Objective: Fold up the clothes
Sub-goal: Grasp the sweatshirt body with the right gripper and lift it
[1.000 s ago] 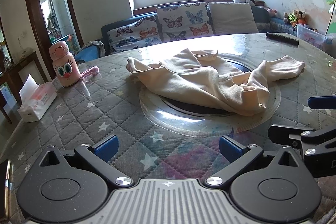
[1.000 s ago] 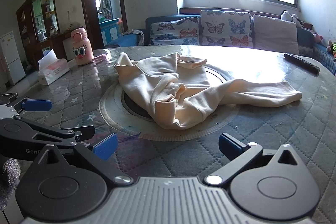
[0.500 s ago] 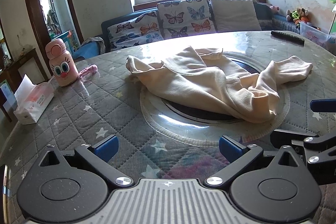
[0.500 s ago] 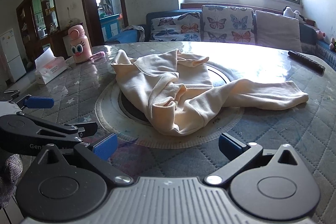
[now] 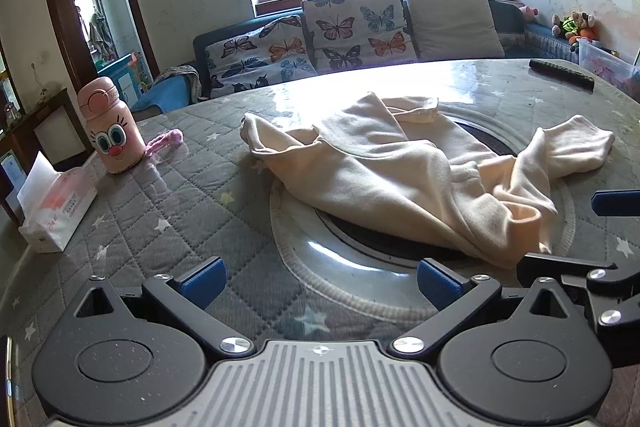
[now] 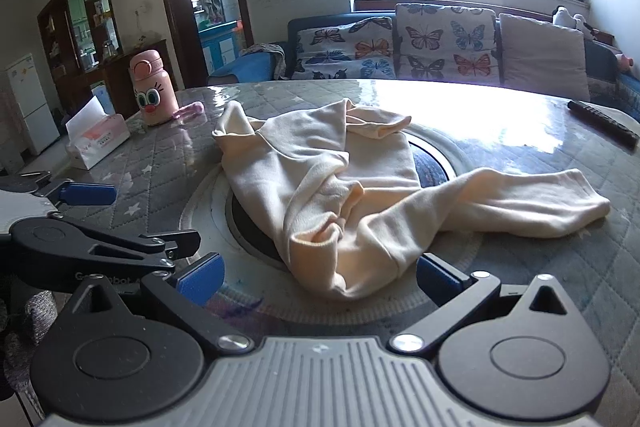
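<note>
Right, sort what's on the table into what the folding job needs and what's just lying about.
For the job:
- cream sweatshirt, crumpled on the table
- left hand-held gripper, open
- right hand-held gripper, open

Lying about:
- pink cartoon-face bottle
- tissue box
- black remote control
- small pink item beside the bottle

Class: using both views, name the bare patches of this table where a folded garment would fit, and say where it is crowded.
Free: the quilted stretch between the tissue box and the cream garment; also the far side between the garment and the remote. Crowded: the middle, under the garment, and the left edge with the pink bottle.
</note>
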A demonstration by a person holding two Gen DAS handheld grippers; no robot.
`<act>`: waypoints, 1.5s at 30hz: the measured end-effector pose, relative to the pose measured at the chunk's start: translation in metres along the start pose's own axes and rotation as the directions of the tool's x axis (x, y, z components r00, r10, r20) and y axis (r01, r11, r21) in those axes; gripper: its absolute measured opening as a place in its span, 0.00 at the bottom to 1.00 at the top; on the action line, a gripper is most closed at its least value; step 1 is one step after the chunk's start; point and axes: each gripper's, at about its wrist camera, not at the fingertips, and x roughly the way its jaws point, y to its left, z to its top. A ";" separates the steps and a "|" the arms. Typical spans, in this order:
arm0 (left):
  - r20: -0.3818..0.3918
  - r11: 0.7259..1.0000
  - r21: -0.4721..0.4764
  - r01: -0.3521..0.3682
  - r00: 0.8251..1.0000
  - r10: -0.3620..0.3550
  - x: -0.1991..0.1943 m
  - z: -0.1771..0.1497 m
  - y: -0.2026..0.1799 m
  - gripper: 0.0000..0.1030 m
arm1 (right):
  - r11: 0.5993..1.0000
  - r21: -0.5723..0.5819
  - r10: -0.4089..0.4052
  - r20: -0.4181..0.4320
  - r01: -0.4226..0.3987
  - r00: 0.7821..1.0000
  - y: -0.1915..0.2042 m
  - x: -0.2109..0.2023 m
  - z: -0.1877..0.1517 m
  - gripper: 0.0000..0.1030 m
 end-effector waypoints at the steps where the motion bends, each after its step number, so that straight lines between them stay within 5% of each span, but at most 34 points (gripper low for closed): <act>1: -0.002 1.000 0.000 -0.001 1.000 0.001 0.002 0.002 0.001 1.00 | 1.000 0.001 0.002 -0.001 -0.002 1.000 -0.001 0.002 0.002 1.00; 13: -0.026 1.000 0.000 -0.013 1.000 0.013 0.024 0.024 0.004 1.00 | 1.000 0.019 0.012 -0.017 -0.011 1.000 -0.016 0.022 0.024 0.99; 21: -0.037 1.000 -0.005 -0.025 0.999 0.025 0.034 0.030 0.010 1.00 | 0.999 0.021 0.030 -0.033 -0.030 0.999 -0.021 0.038 0.035 0.86; 39: -0.072 0.998 -0.027 -0.063 0.996 0.061 0.055 0.037 0.032 1.00 | 0.996 0.051 0.078 -0.110 -0.073 0.991 -0.033 0.097 0.048 0.44; 45: -0.062 0.996 -0.037 -0.083 0.995 0.081 0.051 0.040 0.040 1.00 | 0.993 0.059 0.104 -0.084 -0.100 0.991 -0.032 0.094 0.046 0.11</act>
